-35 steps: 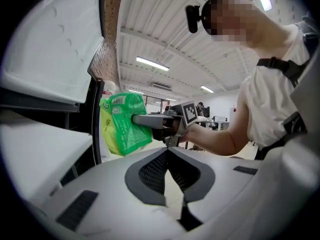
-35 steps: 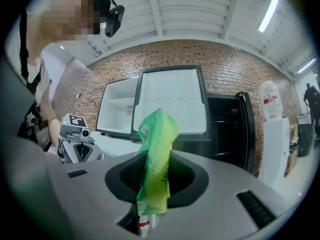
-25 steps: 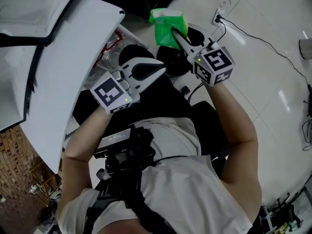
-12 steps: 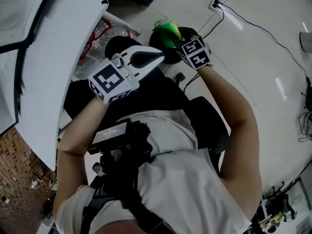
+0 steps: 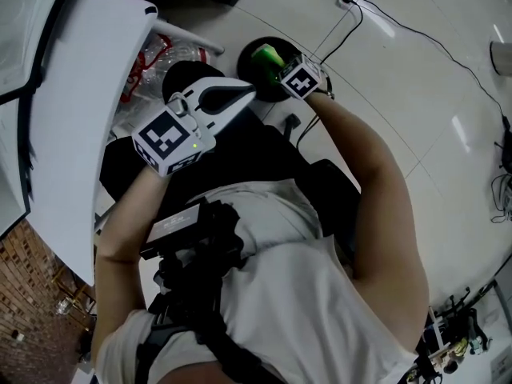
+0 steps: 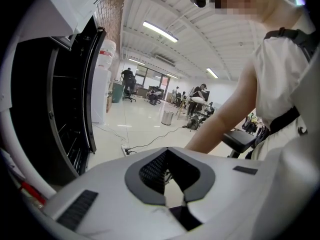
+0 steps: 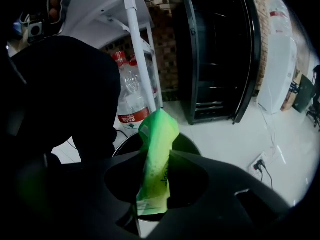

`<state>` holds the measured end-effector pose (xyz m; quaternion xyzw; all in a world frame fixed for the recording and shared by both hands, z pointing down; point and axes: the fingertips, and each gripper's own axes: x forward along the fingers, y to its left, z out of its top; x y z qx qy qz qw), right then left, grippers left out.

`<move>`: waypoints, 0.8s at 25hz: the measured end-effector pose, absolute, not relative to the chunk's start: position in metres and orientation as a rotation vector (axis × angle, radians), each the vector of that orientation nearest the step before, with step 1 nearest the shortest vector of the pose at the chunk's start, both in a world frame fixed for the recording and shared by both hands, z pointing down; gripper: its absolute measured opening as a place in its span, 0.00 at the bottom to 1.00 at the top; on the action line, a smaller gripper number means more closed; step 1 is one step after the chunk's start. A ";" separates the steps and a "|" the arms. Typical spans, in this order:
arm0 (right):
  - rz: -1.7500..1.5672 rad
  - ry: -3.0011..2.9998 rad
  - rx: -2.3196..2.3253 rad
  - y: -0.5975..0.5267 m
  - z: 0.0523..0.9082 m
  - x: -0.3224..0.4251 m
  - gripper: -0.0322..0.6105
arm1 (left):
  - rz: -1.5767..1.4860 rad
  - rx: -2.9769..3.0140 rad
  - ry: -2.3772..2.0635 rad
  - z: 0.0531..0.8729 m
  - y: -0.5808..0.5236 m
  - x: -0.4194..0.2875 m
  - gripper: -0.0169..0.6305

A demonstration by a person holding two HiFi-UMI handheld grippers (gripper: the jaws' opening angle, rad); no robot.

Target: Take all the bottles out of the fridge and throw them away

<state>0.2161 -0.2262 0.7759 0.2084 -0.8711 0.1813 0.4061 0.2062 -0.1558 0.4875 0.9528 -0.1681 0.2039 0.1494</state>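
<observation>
Throw-away step: right gripper grasping green pouch just above black bin. Left gripper clenched, empty. Next: release pouch into bin below.

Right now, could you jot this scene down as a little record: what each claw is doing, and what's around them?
left gripper: shut, empty
right gripper: shut on green pouch
green pouch position: hanging over the bin's mouth
bin: black, round, on the floor
fridge: black, door open
water bottles: red caps, beside the white table leg, behind the bin
</observation>
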 end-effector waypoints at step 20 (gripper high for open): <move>0.456 -2.192 0.492 -0.225 0.786 0.222 0.41 | 0.578 2.729 -0.530 0.485 -0.165 0.197 0.03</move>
